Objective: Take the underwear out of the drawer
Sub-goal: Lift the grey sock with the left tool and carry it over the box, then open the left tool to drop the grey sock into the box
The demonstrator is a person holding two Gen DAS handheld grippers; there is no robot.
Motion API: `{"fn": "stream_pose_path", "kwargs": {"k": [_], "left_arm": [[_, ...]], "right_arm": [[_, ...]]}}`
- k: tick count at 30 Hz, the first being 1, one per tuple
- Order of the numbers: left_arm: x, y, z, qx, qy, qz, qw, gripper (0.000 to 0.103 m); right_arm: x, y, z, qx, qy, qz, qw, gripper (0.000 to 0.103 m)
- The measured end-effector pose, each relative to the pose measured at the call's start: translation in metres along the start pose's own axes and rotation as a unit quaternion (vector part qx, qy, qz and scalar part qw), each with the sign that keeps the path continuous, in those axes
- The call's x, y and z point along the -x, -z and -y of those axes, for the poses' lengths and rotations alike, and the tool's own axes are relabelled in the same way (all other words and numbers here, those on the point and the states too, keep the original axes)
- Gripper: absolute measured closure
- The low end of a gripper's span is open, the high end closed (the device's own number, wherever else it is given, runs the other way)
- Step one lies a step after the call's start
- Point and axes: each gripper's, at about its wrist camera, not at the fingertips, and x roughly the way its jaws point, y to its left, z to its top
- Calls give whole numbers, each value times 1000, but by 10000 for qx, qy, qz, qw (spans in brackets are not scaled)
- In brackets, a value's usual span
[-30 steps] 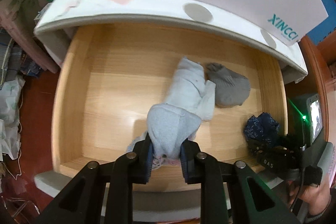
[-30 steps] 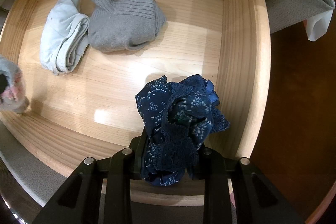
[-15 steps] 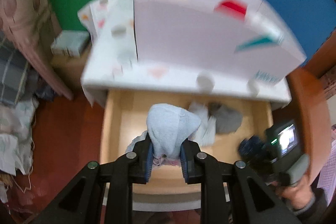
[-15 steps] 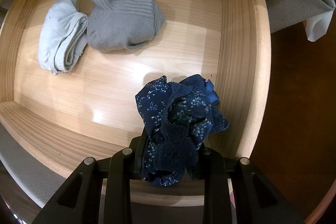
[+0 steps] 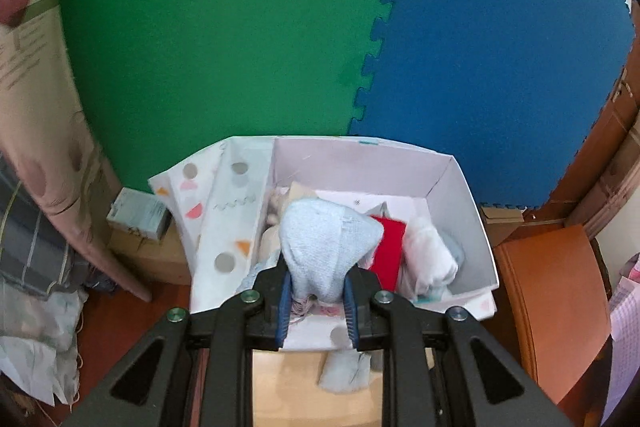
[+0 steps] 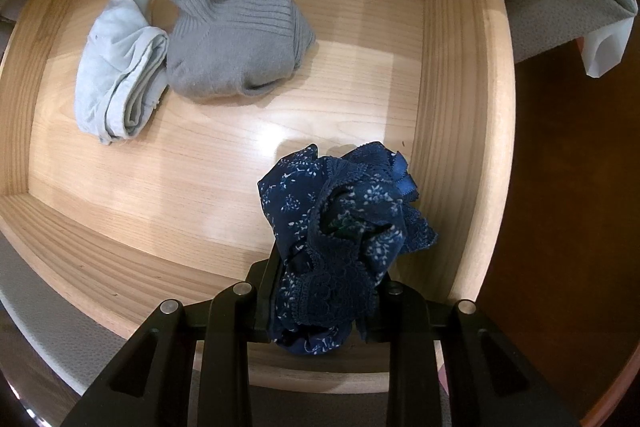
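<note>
Above the open white cardboard box, the left gripper has its two fingers closed on a bundle of pale grey-blue knitted underwear, which bulges up between the blue-edged pads. Inside the box lie a red cloth and a white folded garment, both just beside the held bundle as seen from the left wrist. A patterned box flap leans out to one side, and green and blue foam mats stand behind. Below the fingers, a strip of the wooden drawer shows with a pale garment lying on it.

Over the wooden drawer's front corner, the right gripper is clamped on a crumpled pair of navy floral lace underwear, bunched up between the fingers and clear of the drawer floor, as far as can be told. Well apart from it, toward the back of the drawer, a light blue folded garment lies touching a grey ribbed knit piece
</note>
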Motion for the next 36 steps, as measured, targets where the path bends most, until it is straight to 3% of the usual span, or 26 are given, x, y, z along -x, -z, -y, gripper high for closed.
{"fn": "stream_pose_path", "kwargs": {"k": [6, 13, 18, 22, 30, 36], "left_arm": [[-57, -10, 15, -81, 26, -342, 9994, 82], [-118, 9, 24, -81, -49, -820, 9966, 82], [-138, 20, 22, -59, -135, -979, 9951, 80], [-136, 23, 21, -10, -150, -955, 9953, 75], [-105, 16, 22, 13, -27, -784, 9969, 47], [-60, 11, 18, -34, 40, -489, 9988, 42]], "right_arm": [[0, 3, 2, 34, 21, -2, 10000, 79], [-1, 4, -1, 36, 51, -9, 10000, 79], [-1, 4, -2, 34, 50, -9, 10000, 79], [-2, 3, -4, 44, 86, -30, 9999, 79], [-4, 1, -7, 30, 140, -64, 9999, 79], [-7, 0, -10, 12, 164, -82, 9998, 79]]}}
